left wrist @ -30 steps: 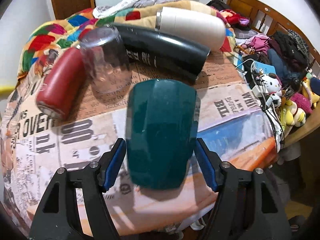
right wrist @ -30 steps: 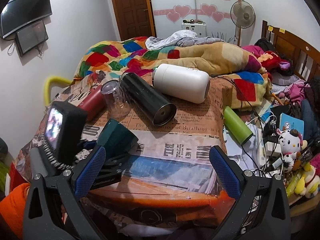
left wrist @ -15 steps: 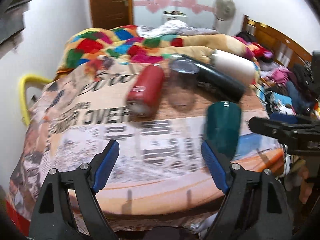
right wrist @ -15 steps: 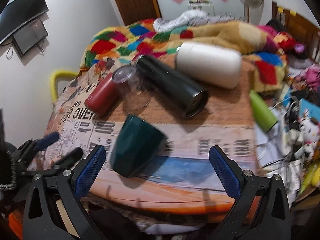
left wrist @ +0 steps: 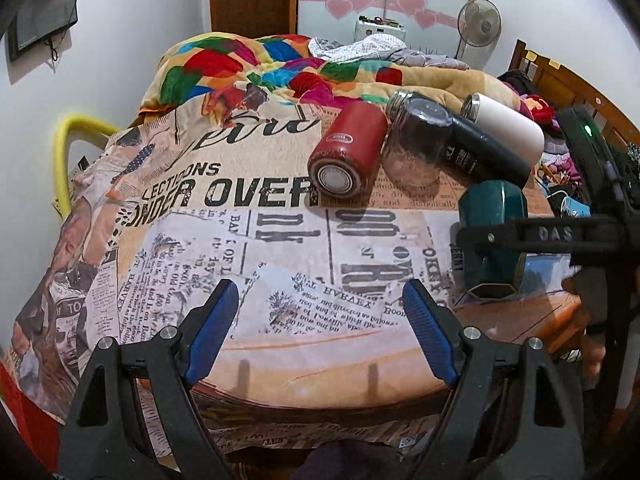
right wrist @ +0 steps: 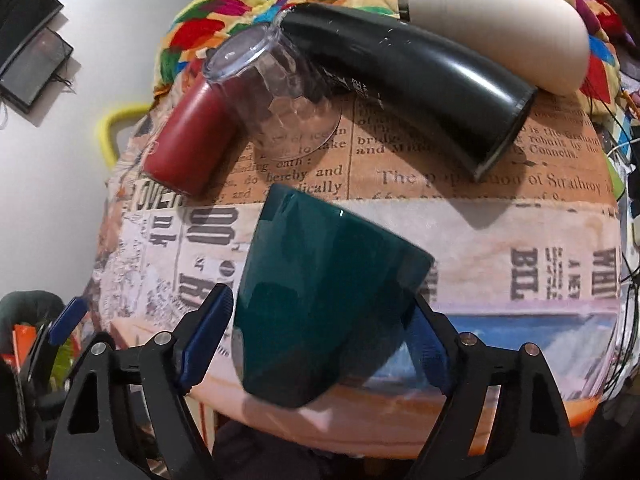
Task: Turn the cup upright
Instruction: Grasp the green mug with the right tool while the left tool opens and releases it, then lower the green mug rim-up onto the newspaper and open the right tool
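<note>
Cup (right wrist: 332,300), dark green and faceted, is seen mouth-down on the newspaper-print cloth (left wrist: 248,248) near the front right edge of the bench. It is positioned between the blue pads of the right claw (right wrist: 320,344); the jaws are spread and contact with the cup wall cannot be confirmed. The left claw (left wrist: 320,328) is held spread over bare cloth, well apart from the cup (left wrist: 494,236). Behind the cup, a clear tumbler (right wrist: 276,92) stands inverted, flanked by a red flask (right wrist: 192,140), a black flask (right wrist: 412,80) and a white flask (right wrist: 492,20), all lying on their sides.
</note>
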Tool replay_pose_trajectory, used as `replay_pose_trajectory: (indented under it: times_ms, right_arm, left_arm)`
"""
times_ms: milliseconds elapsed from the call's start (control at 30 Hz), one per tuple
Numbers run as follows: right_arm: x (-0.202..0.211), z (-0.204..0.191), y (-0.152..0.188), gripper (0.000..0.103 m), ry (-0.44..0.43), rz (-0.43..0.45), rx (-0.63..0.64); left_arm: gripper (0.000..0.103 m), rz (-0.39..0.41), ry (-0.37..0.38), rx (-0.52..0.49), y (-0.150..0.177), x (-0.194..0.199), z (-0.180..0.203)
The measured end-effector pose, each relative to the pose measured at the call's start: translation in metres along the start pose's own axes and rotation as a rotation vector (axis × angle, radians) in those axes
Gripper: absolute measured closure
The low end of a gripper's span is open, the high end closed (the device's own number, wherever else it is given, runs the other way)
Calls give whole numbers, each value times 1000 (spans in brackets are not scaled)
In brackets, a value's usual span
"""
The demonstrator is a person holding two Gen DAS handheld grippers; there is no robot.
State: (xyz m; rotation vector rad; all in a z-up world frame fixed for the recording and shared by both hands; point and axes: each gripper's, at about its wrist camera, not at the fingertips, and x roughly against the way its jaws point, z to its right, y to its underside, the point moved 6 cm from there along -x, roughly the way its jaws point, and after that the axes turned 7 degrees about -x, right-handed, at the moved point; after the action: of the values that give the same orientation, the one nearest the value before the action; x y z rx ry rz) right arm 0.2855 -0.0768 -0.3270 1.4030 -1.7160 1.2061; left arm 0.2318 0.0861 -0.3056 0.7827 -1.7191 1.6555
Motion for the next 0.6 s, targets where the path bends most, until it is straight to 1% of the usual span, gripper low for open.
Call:
replay_pose_trajectory:
  times_ms: [100, 233, 333, 433, 567, 600]
  right_arm:
    - [-4, -2, -6, 31, 19, -9, 22]
    - [-7, -6, -9, 33, -3, -35, 62]
    - [-6, -8, -8, 33, 0, -48, 105]
    - [6, -11, -6, 34, 16, -16, 157]
    - [31, -16, -5, 34, 0, 41, 203]
    - [36, -17, -6, 34, 10, 59, 220]
  left_arm:
    - [19, -5, 5, -6, 0, -2, 3]
    - [19, -8, 7, -10, -1, -3, 7]
    - [19, -5, 7, -12, -4, -1, 10]
    - [19, 0, 6, -17, -6, 1, 13]
    - [19, 5, 4, -24, -12, 3, 17]
    - [19, 7, 4, -25, -13, 3, 17]
